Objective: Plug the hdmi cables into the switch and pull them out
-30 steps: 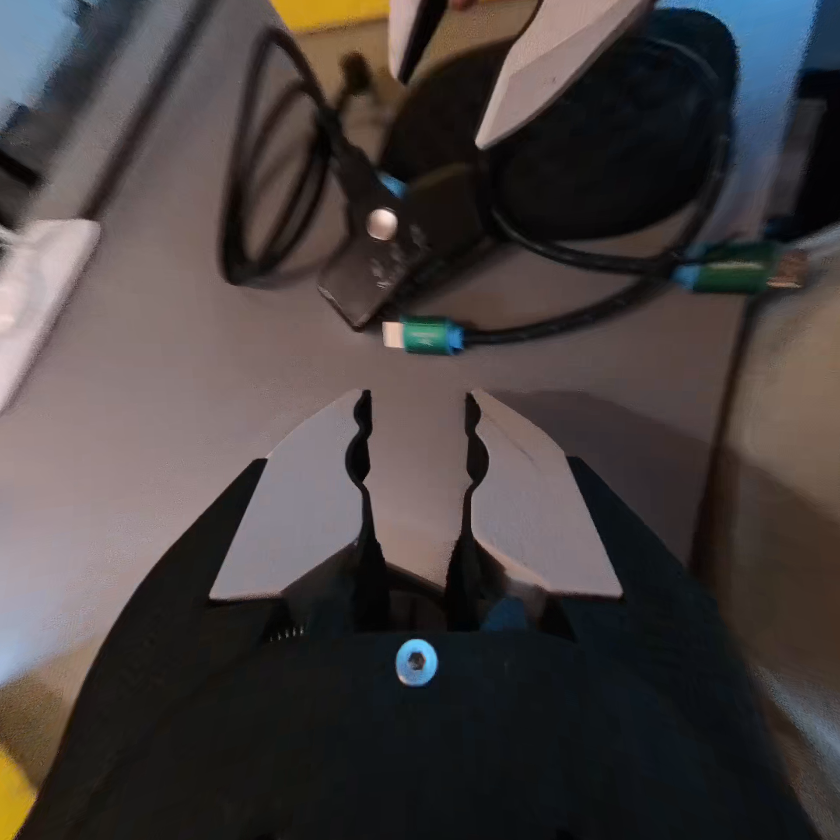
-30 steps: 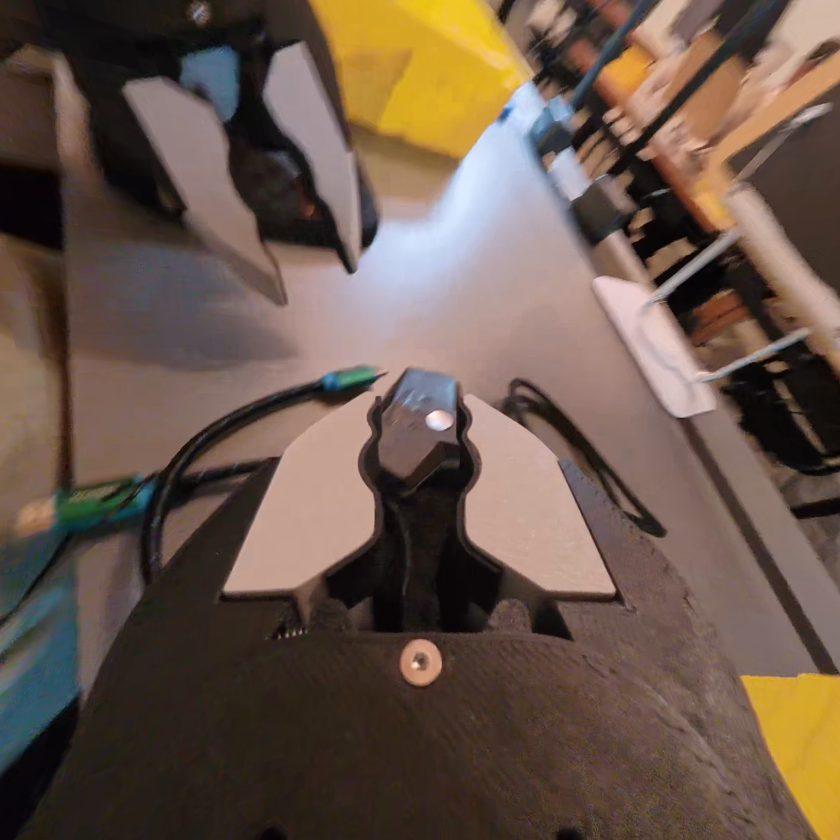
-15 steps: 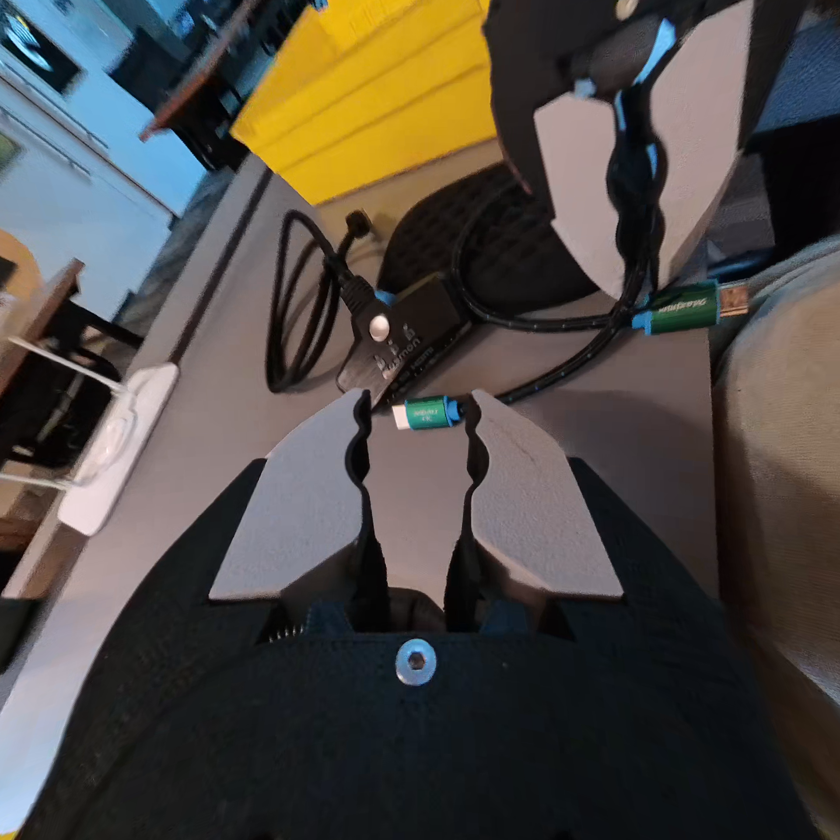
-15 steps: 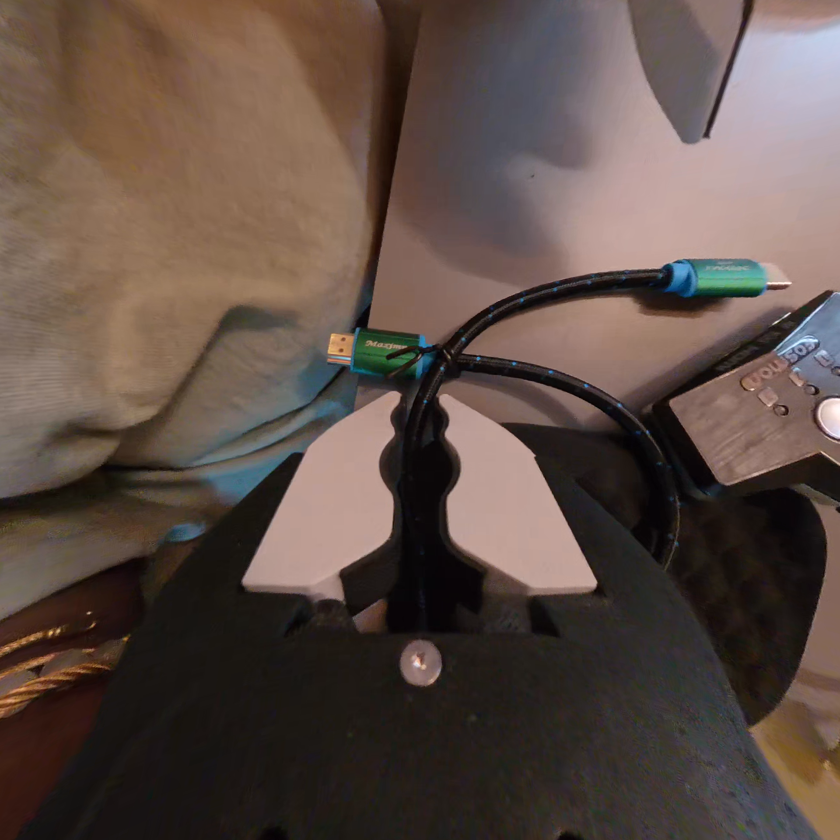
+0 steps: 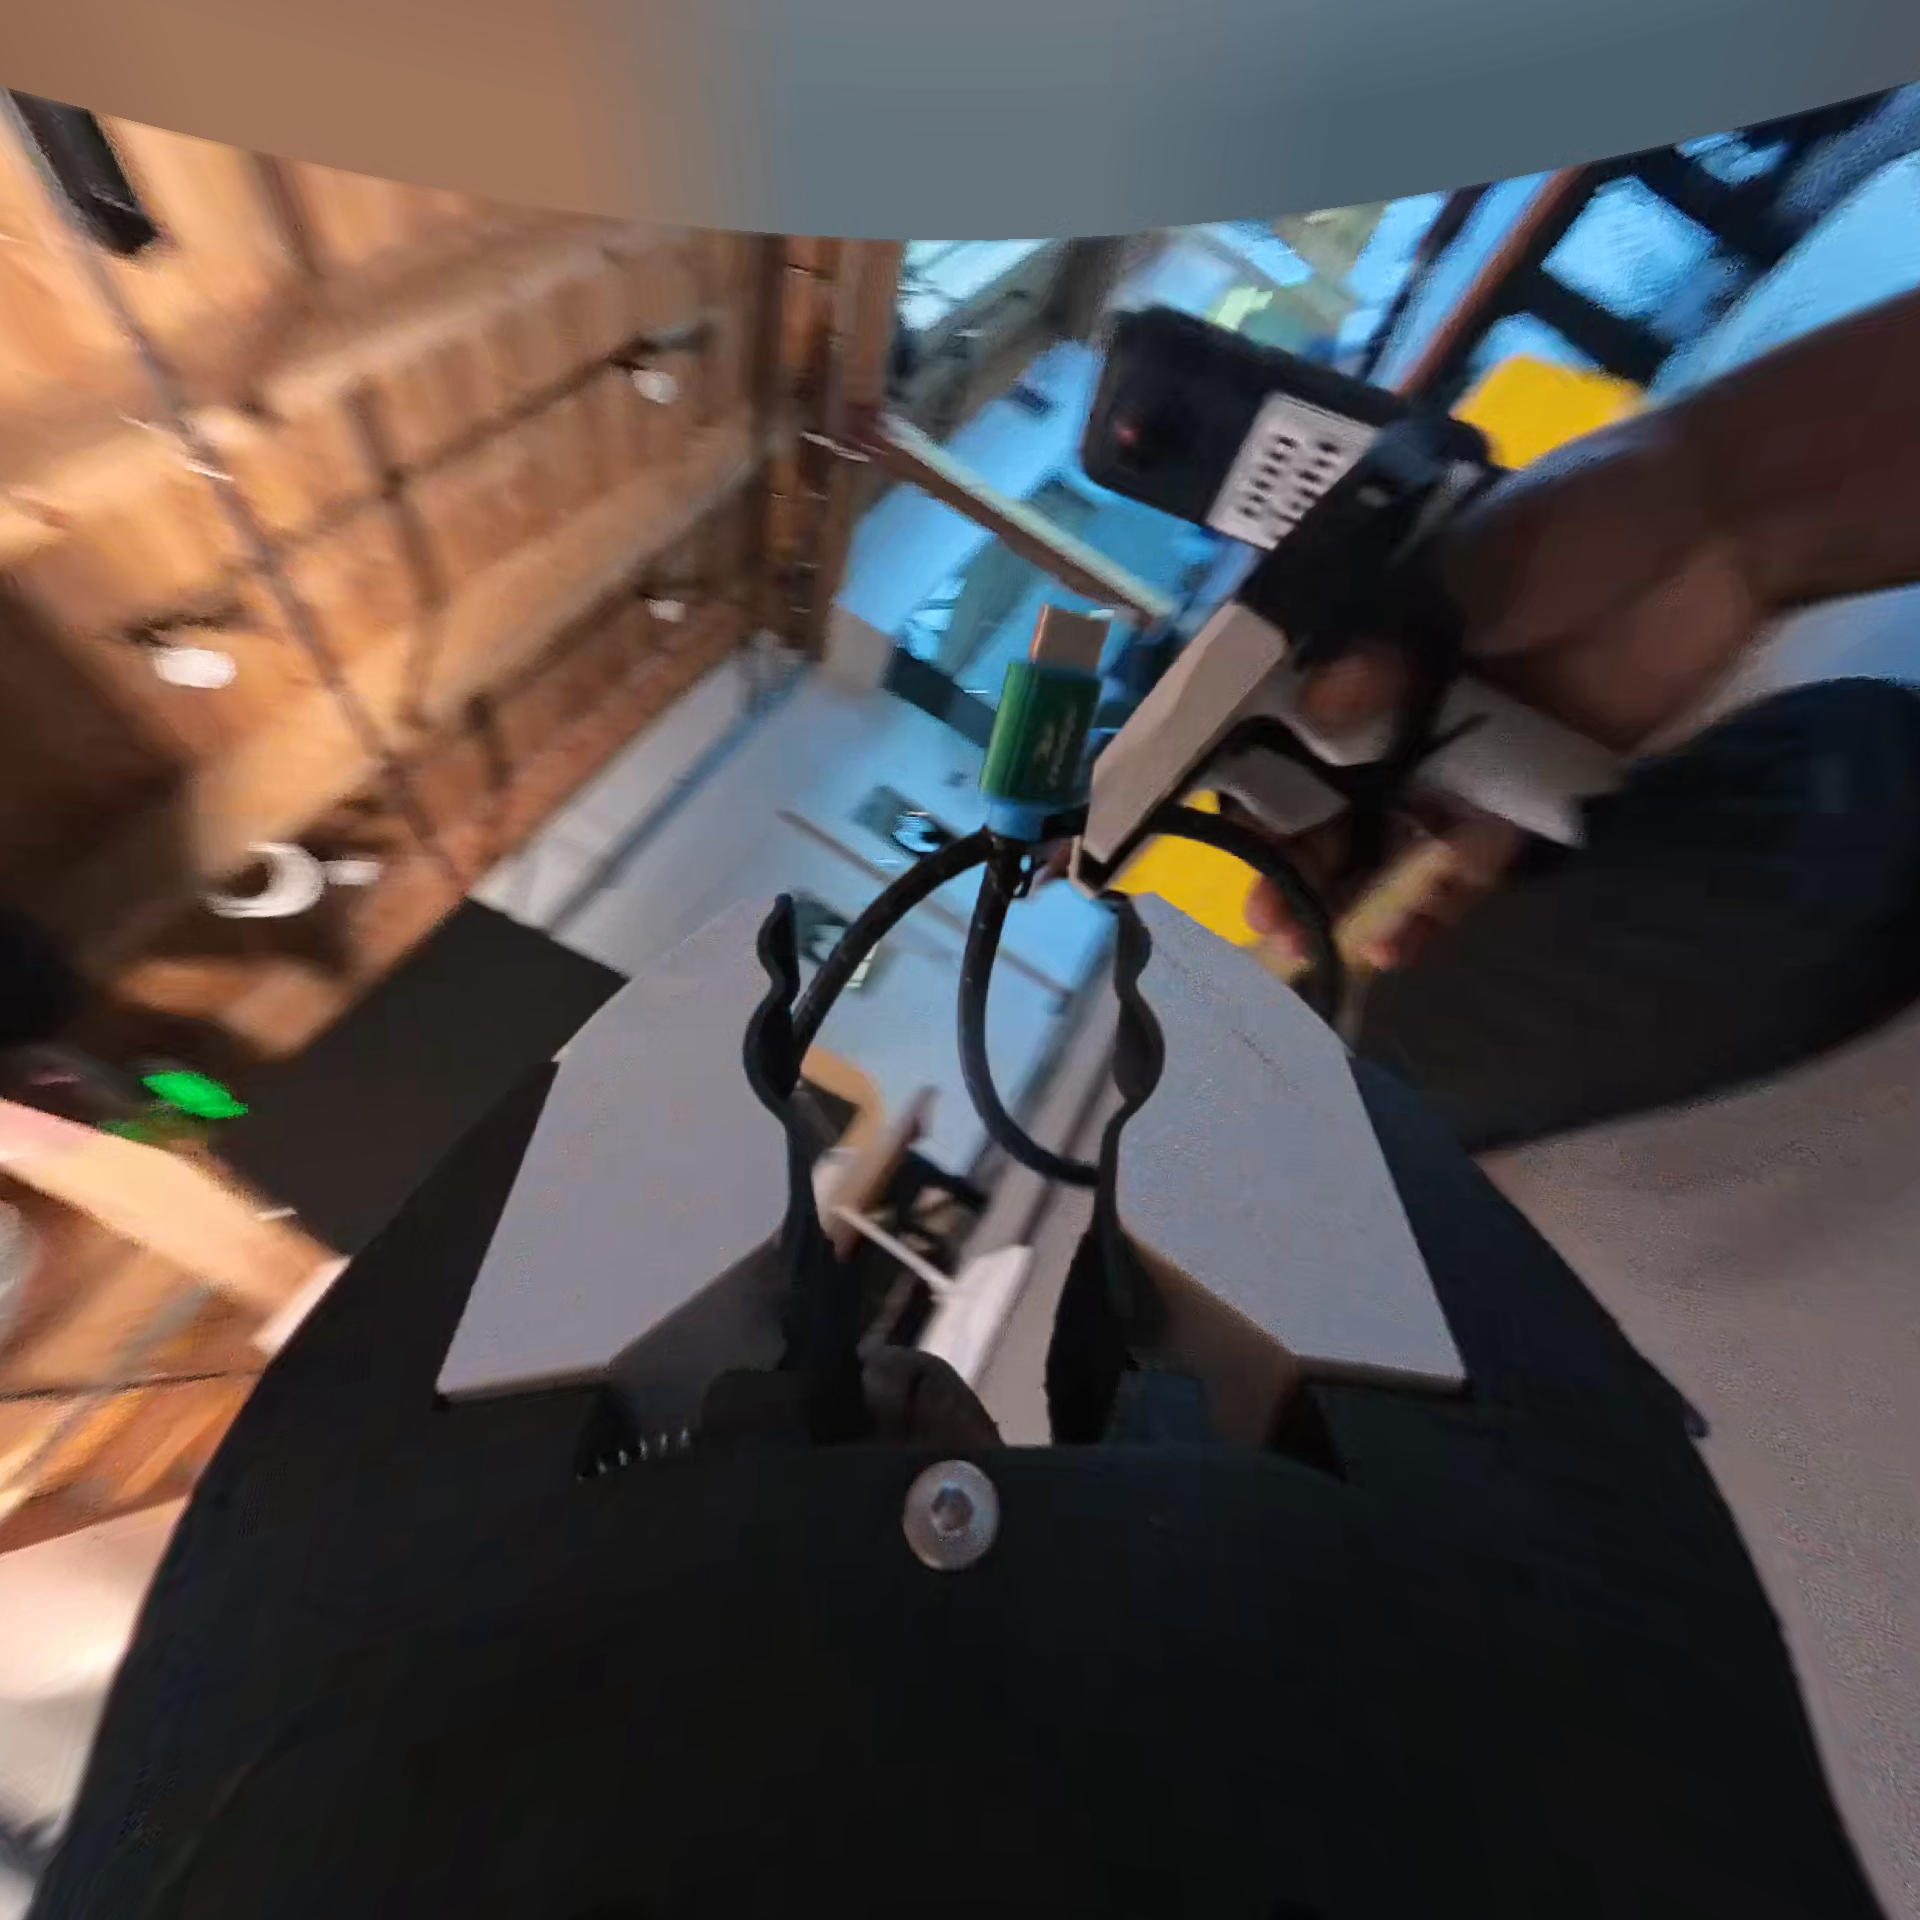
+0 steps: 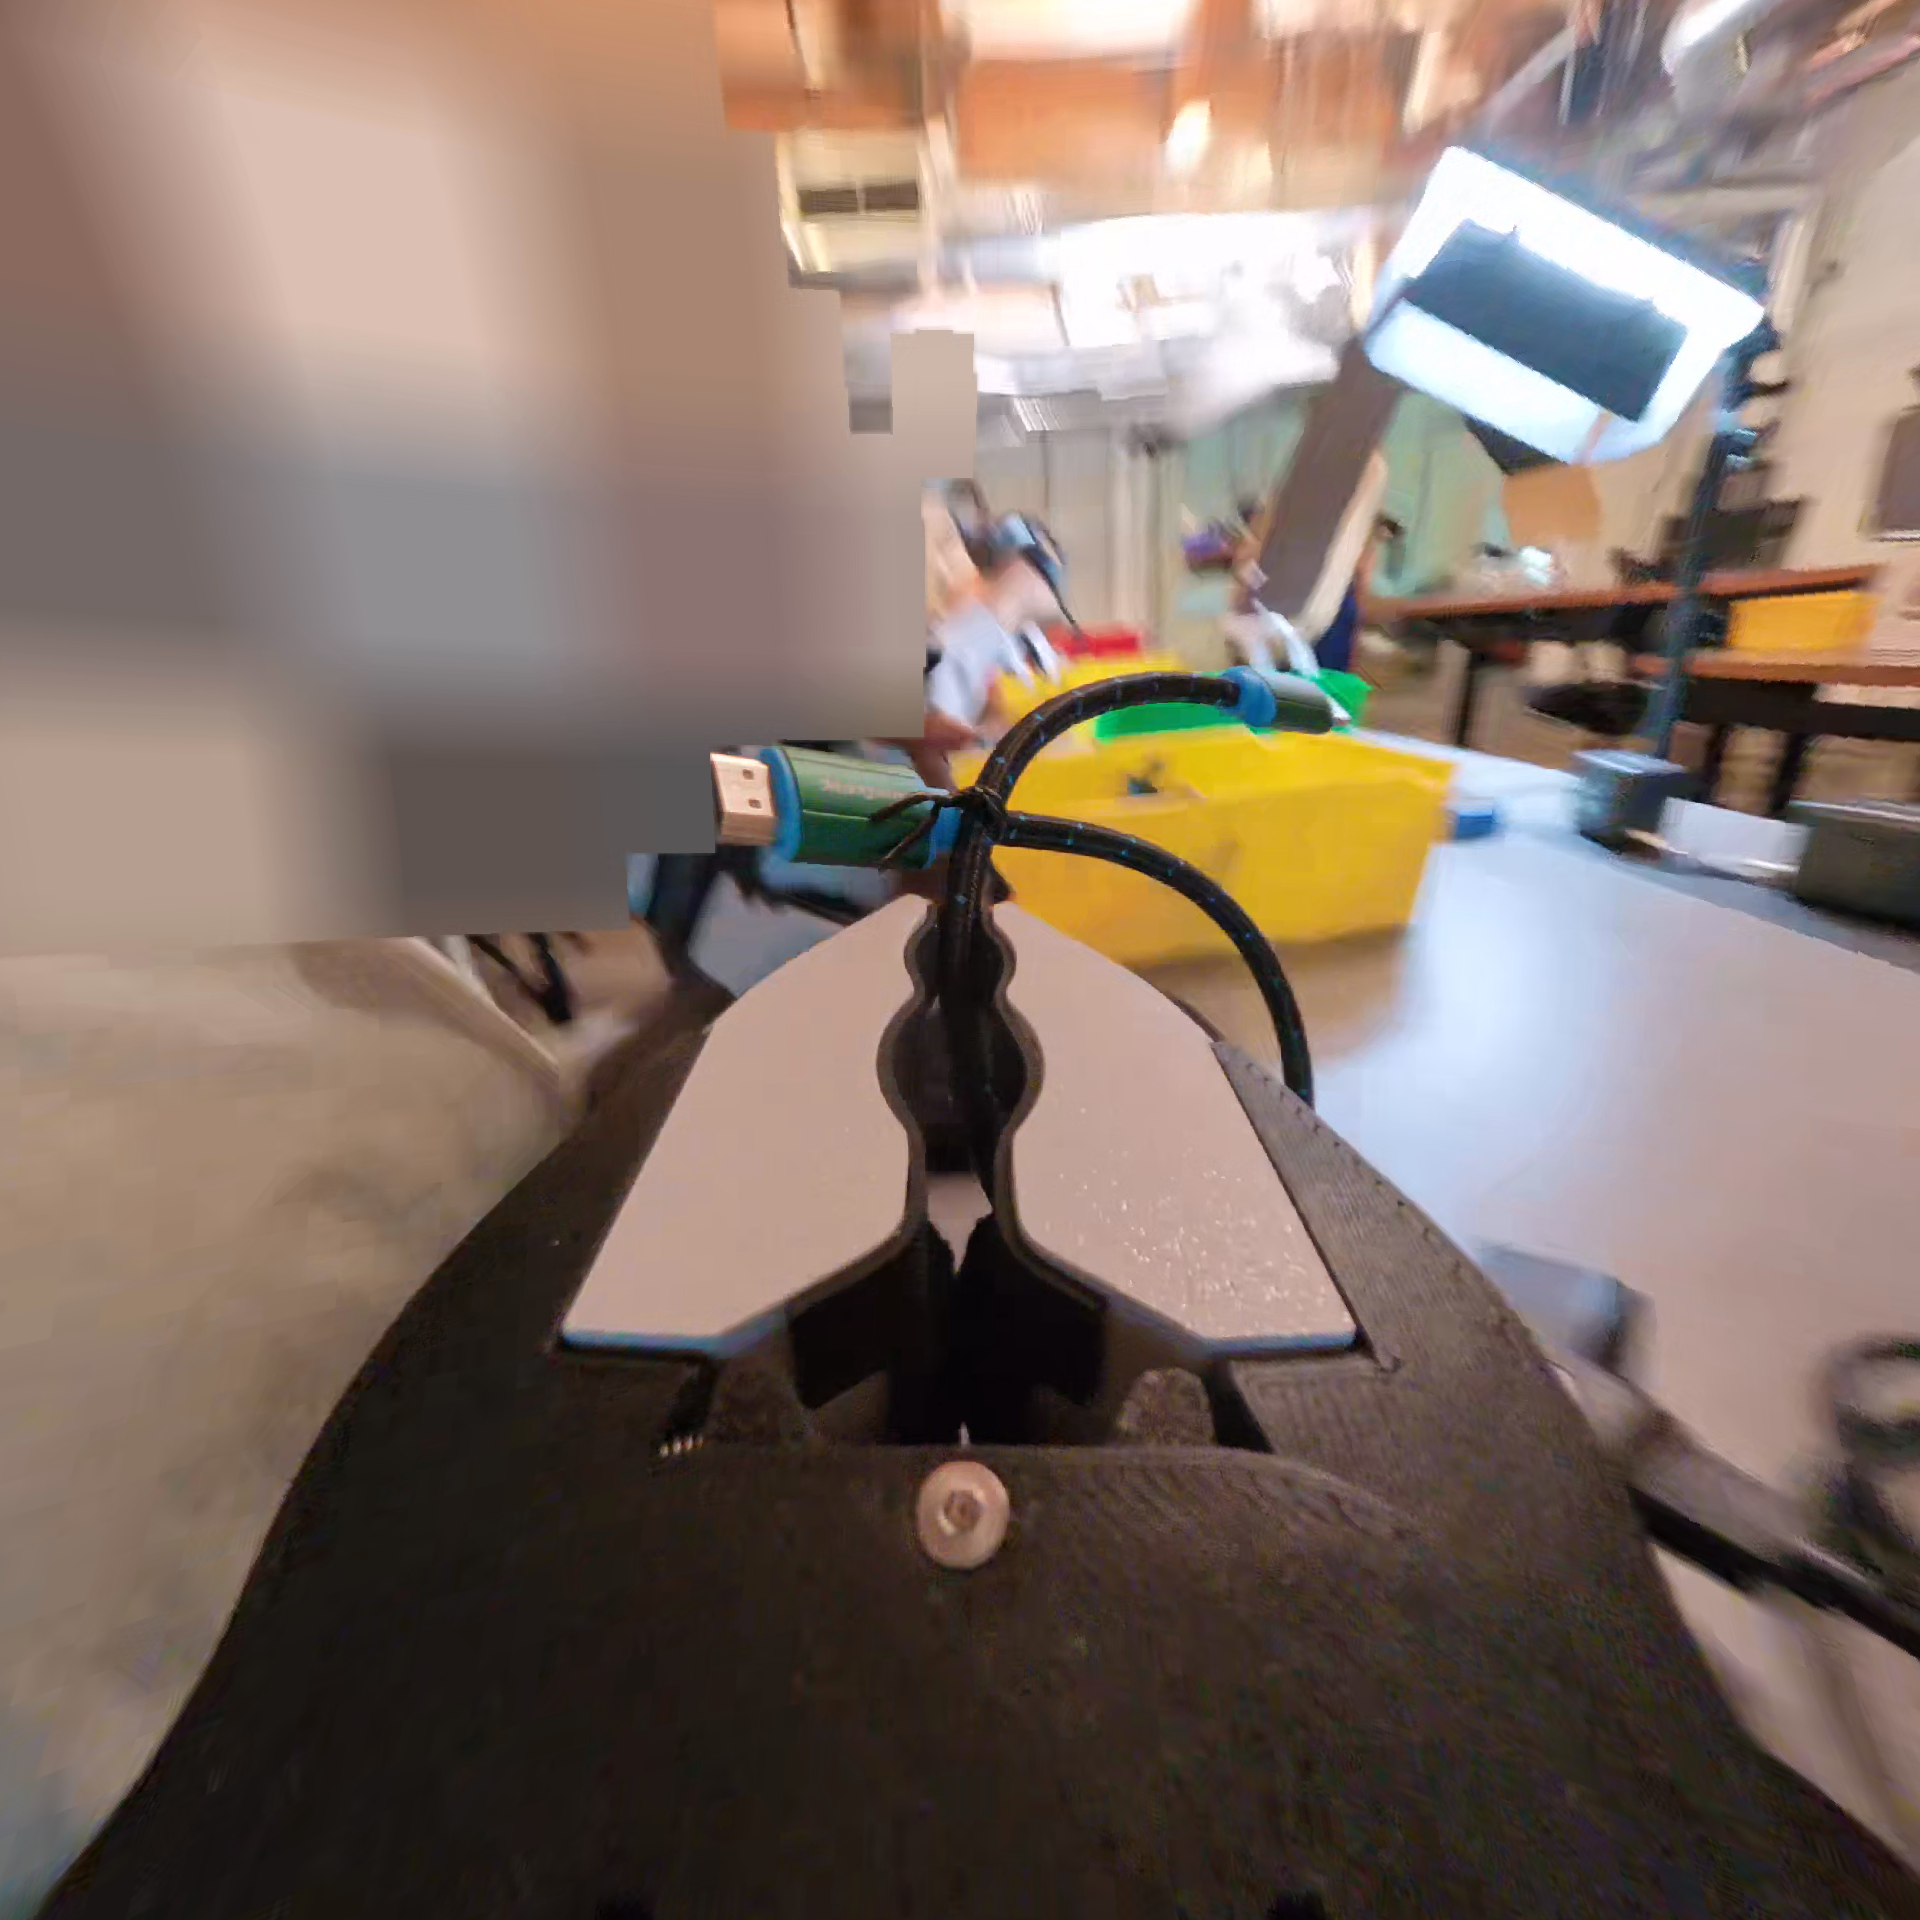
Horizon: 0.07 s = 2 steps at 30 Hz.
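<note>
Our right gripper (image 6: 961,925) is clamped on the braided cable (image 6: 966,997) mid-frame, its green plug (image 6: 831,821) jutting left. Our left gripper (image 5: 951,935) gapes wide, holding nothing. The cable's light and floppy; we'd grab the rigid plug shell.

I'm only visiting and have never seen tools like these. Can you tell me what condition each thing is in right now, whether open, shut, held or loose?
Left gripper: open, fingers apart, gripping nothing.
Right gripper: shut on the braided HDMI cable.
Braided HDMI cable: pinched between the fingers, lifted off the table and looped.
Near green plug: unplugged, tied against the cable by a thin tie.
Far green plug: unplugged, hanging free in the air.
</note>
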Motion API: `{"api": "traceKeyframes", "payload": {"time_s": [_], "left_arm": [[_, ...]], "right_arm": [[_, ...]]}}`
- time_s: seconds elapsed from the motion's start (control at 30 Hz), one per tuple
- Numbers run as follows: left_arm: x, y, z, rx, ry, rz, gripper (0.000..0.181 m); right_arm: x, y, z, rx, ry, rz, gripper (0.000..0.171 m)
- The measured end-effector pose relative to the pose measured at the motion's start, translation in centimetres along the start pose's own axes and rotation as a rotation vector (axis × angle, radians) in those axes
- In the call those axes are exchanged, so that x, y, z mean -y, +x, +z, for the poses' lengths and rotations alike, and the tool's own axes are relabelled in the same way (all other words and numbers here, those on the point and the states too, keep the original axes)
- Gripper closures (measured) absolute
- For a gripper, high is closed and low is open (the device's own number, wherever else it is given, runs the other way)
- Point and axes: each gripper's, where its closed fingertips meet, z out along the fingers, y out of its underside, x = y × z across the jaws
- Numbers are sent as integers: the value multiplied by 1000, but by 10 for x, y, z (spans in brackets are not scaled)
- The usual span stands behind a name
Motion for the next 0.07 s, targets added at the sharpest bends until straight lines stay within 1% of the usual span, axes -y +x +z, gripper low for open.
{"api": "traceKeyframes", "payload": {"time_s": [0.07], "left_arm": [[3, -6, 6, 107, -2, 35, 123]], "right_arm": [[17, -11, 7, 133, 183, 189, 165]]}}
